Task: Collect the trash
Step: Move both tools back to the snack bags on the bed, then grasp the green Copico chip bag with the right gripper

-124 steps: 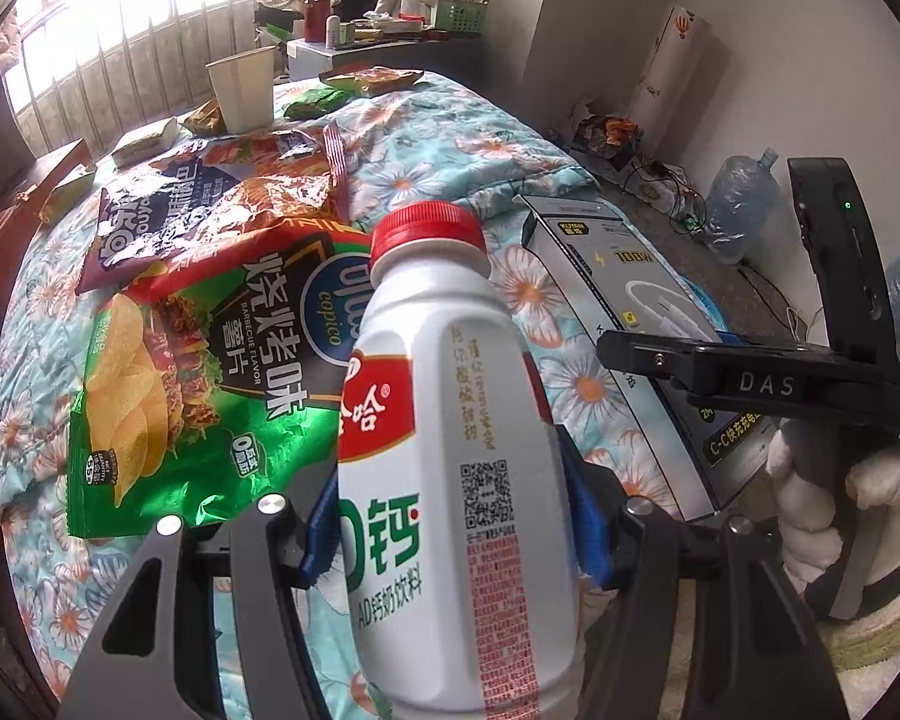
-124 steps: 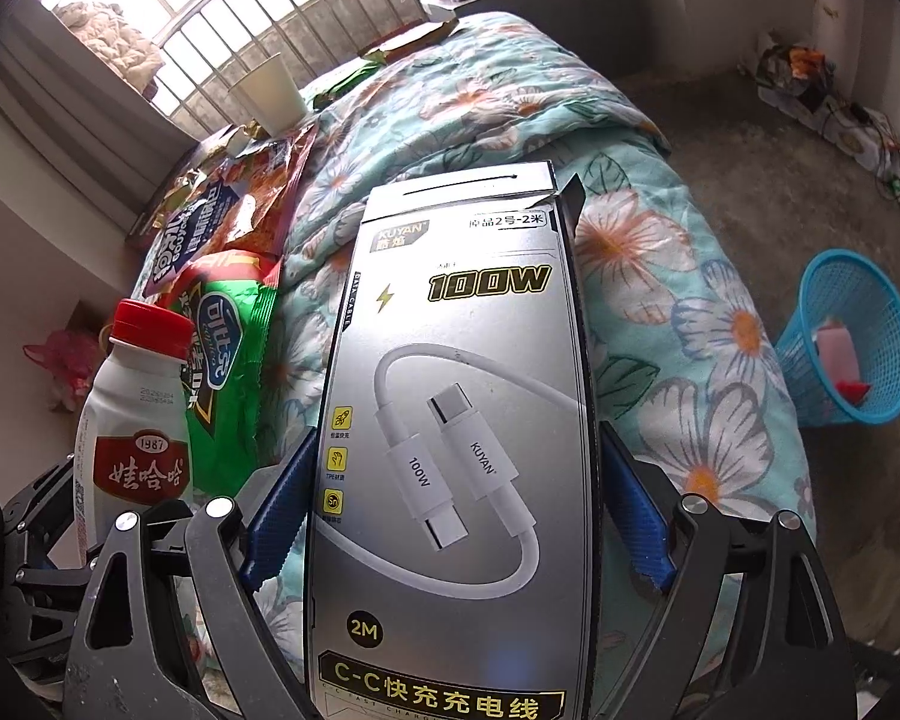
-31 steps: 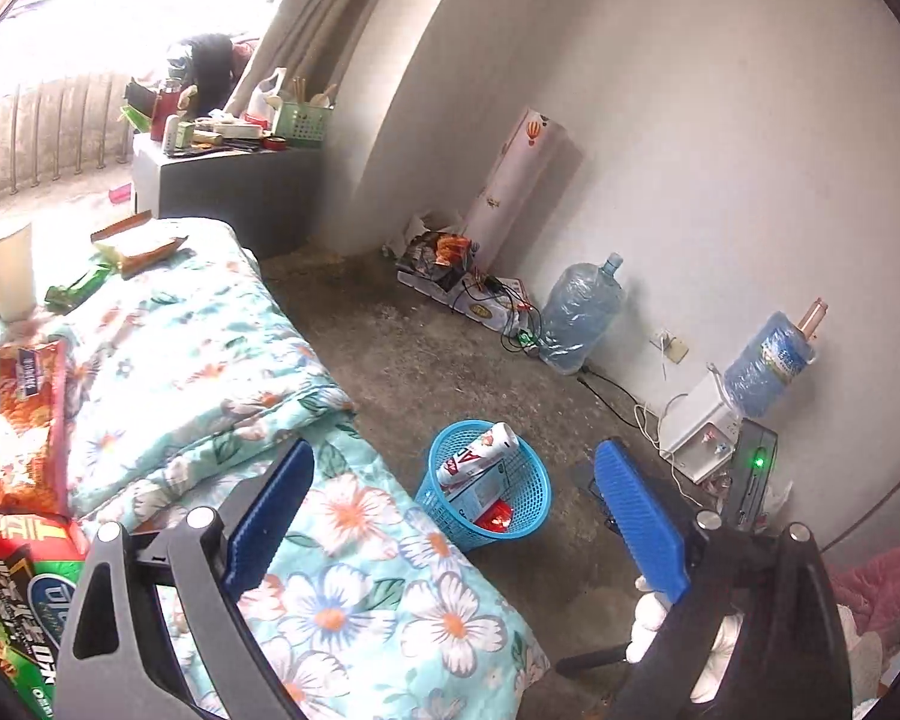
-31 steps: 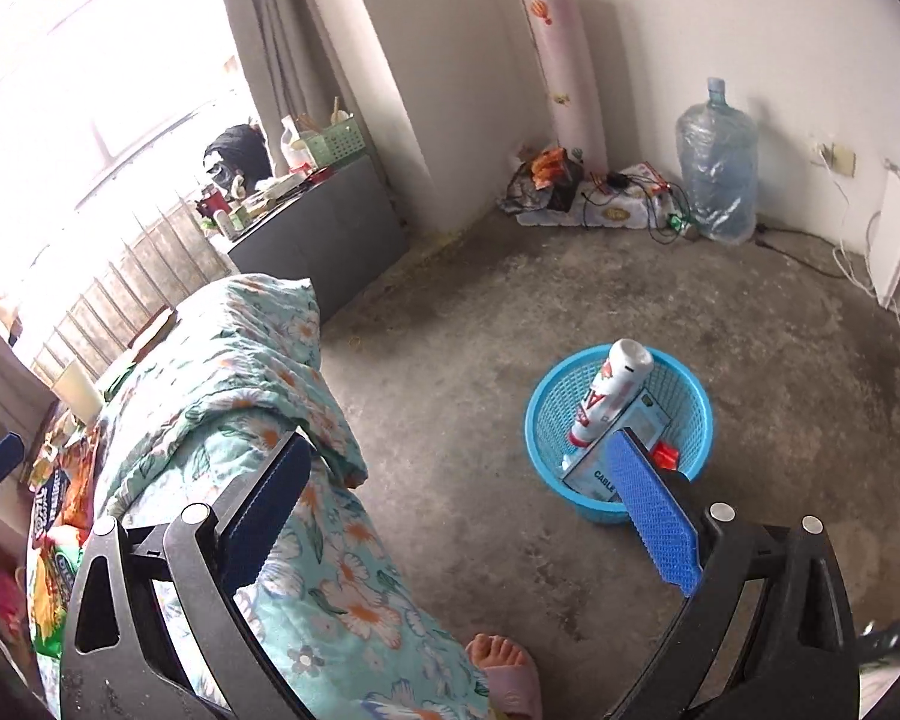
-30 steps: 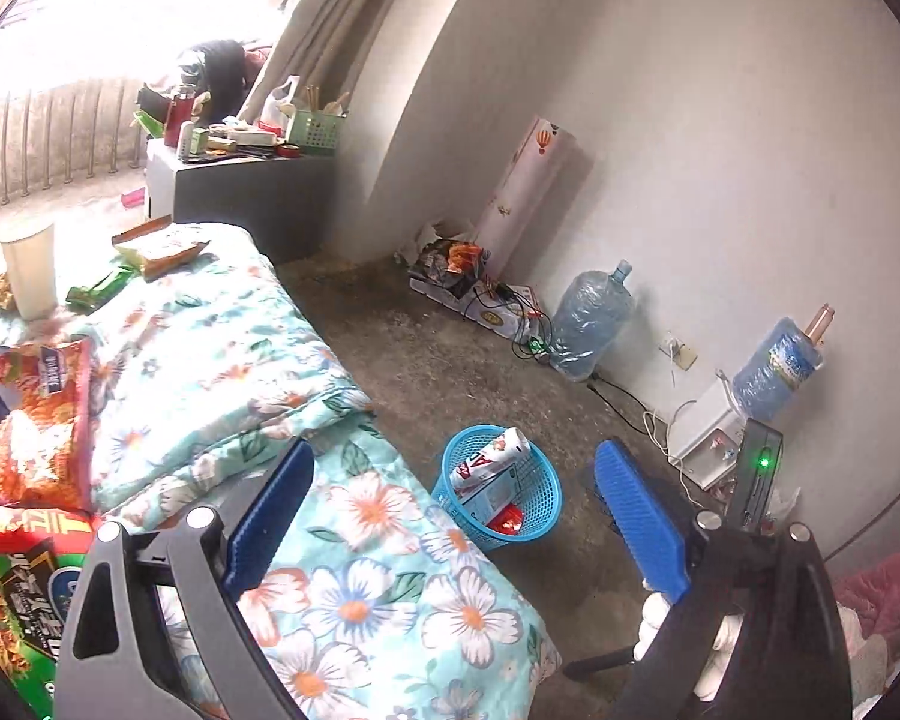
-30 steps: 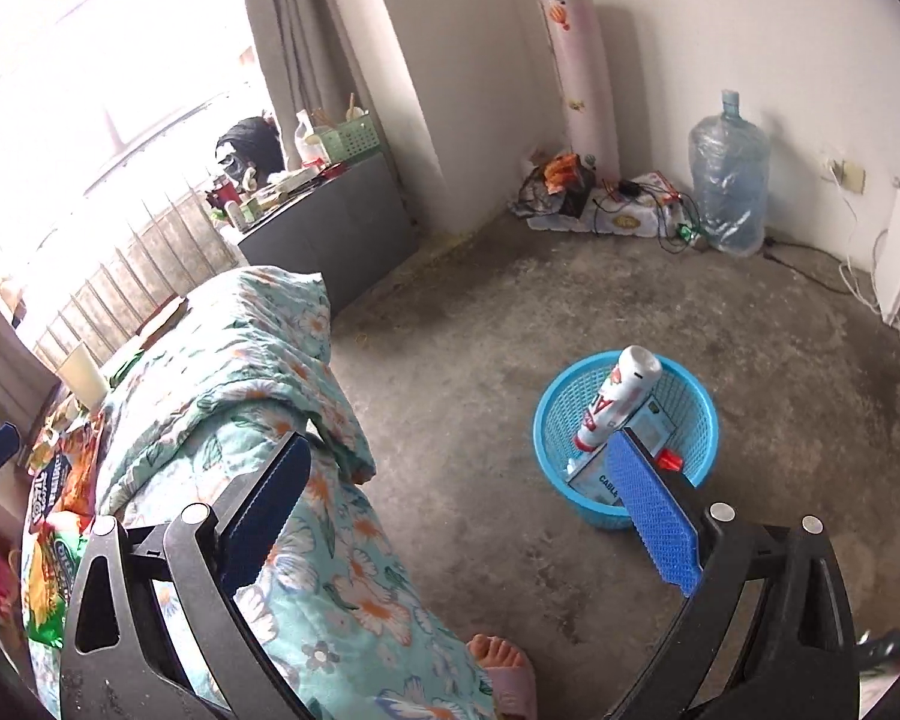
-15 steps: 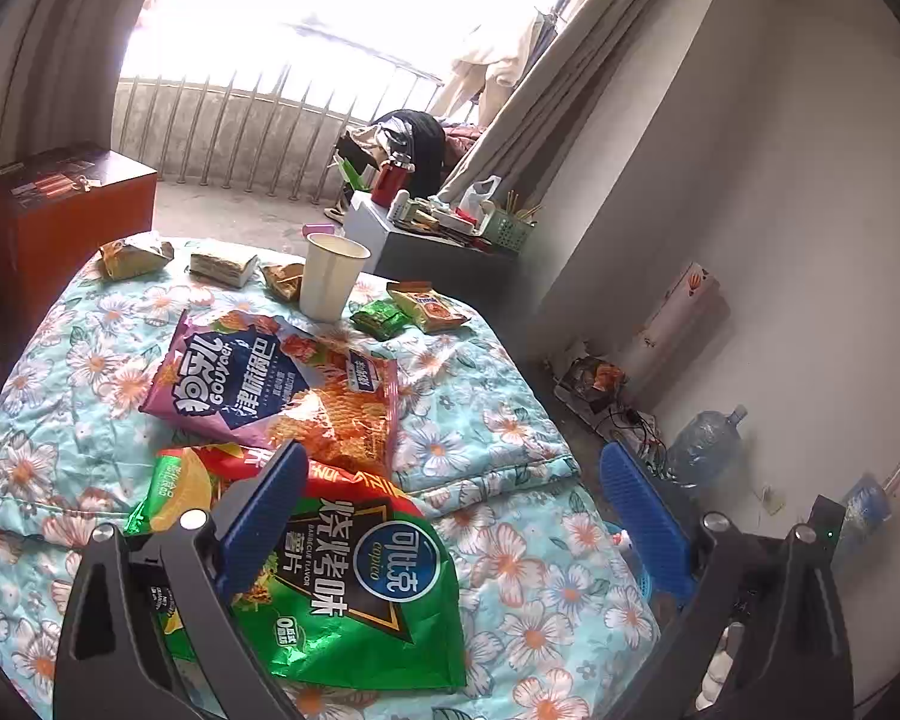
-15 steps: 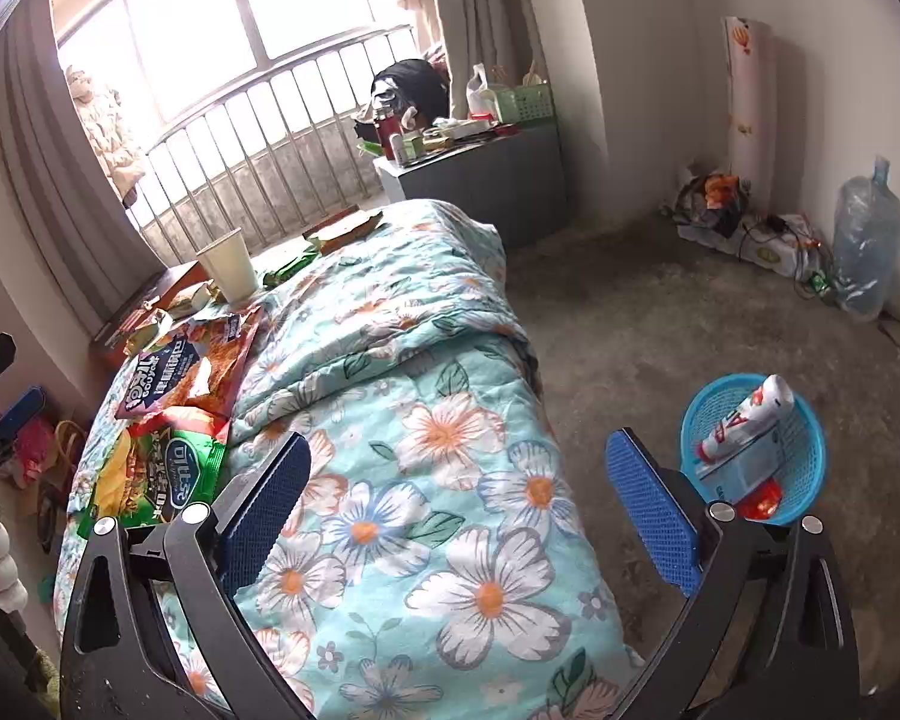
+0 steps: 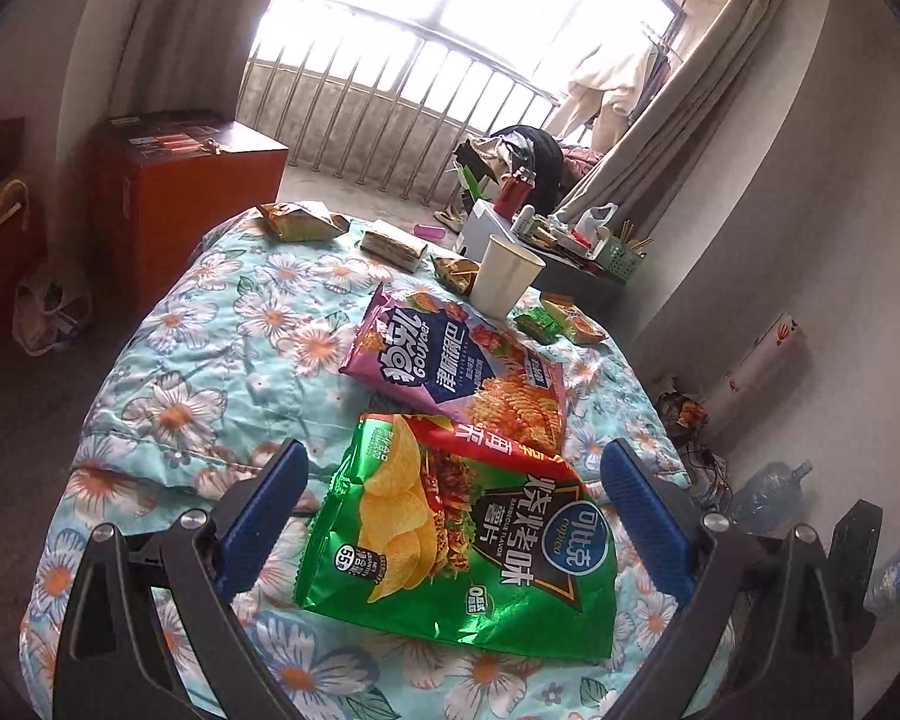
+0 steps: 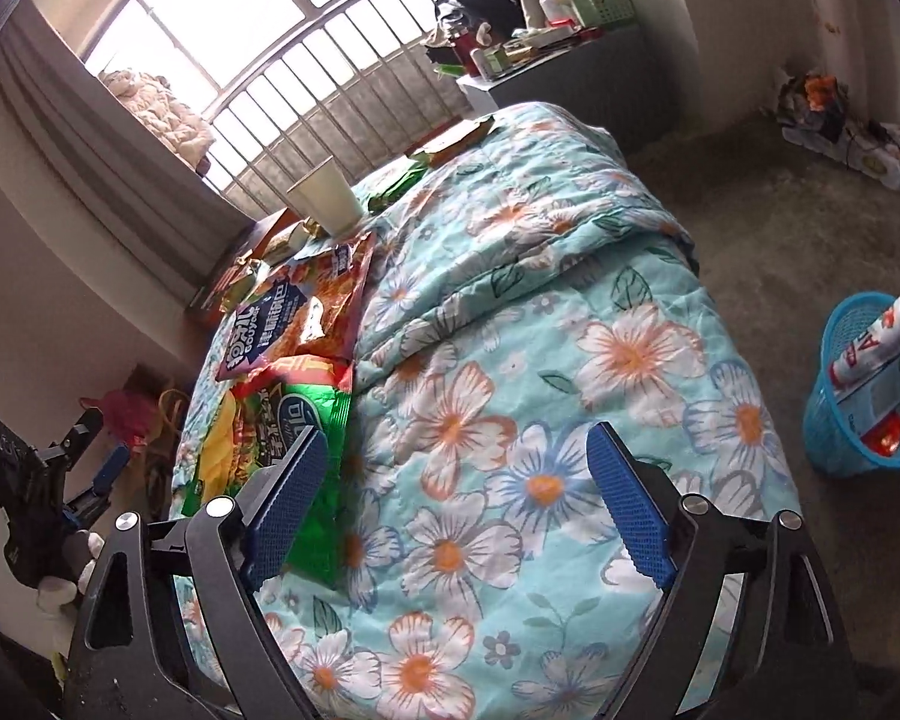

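Note:
A green chip bag (image 9: 468,534) lies on the floral bed cover (image 9: 222,360), between the jaws of my open, empty left gripper (image 9: 453,492) held above it. A purple snack bag (image 9: 450,366) lies behind it, then a paper cup (image 9: 504,282) and small wrappers (image 9: 297,222). My right gripper (image 10: 456,492) is open and empty over the bed's near end; the green bag (image 10: 288,426) lies by its left finger. The blue basket (image 10: 870,384) on the floor at right holds the white bottle (image 10: 876,342) and a box.
An orange cabinet (image 9: 168,180) stands left of the bed. A cluttered grey side table (image 10: 546,54) stands at the window. Water jugs (image 9: 768,492) and cables (image 10: 846,120) lie along the right wall. Bare concrete floor lies between bed and basket.
Both grippers dropped the bottle and cable box into the basket, then swung back to the bed. My left gripper has come closer over the green chip bag.

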Available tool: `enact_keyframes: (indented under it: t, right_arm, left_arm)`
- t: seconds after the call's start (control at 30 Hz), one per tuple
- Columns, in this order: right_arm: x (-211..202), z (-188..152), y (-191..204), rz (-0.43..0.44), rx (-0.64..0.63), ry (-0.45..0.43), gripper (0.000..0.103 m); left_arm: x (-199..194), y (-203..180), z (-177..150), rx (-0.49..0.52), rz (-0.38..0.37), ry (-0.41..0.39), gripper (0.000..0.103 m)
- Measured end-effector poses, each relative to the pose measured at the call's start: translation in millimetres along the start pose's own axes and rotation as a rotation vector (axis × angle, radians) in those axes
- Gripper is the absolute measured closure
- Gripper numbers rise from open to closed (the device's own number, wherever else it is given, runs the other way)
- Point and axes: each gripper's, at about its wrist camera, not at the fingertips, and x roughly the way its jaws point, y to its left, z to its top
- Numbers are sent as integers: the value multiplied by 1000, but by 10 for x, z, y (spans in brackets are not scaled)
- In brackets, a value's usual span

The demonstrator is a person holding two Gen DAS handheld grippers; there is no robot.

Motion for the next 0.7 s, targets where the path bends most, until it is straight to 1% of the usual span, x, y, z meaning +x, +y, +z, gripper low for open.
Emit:
enact_keyframes:
  t: [0.07, 0.2, 0.3, 0.37, 0.4, 0.43, 0.47, 0.5, 0.53, 0.57, 0.6, 0.63, 0.7]
  right_arm:
    - [87, -7, 61, 31, 3, 34, 25]
    - [265, -29, 215, 109, 8, 107, 32]
    - [432, -65, 381, 181, 5, 169, 33]
    - [570, -99, 498, 190, -15, 206, 33]
    - [641, -119, 550, 187, -29, 225, 34]
    - [720, -144, 594, 190, -37, 250, 36]
    - [789, -178, 626, 196, -37, 278, 41]
    - [846, -215, 634, 205, -32, 307, 48]
    - [880, -257, 641, 214, -26, 331, 52]
    - [887, -292, 637, 216, -22, 345, 58]
    - [863, -313, 622, 211, -21, 348, 62]
    - [818, -319, 592, 199, -20, 337, 62]
    - [678, -247, 494, 147, -15, 291, 62]
  left_arm:
    - [23, 70, -17, 0, 12, 10, 7]
    - [77, 185, -39, -6, 27, 28, 8]
    - [192, 260, -47, -3, 45, 44, 17]
    - [344, 336, -52, -16, 57, 71, 26]
    - [445, 384, -52, -29, 65, 98, 29]
    - [548, 424, -61, -40, 71, 130, 33]
    - [643, 452, -73, -46, 69, 162, 38]
    - [730, 466, -101, -50, 59, 197, 40]
    - [798, 472, -144, -61, 41, 239, 45]
    - [831, 460, -185, -81, 5, 281, 49]
    - [820, 419, -228, -99, -46, 309, 49]
    - [787, 356, -269, -99, -99, 326, 49]
    - [699, 162, -362, -60, -176, 361, 49]
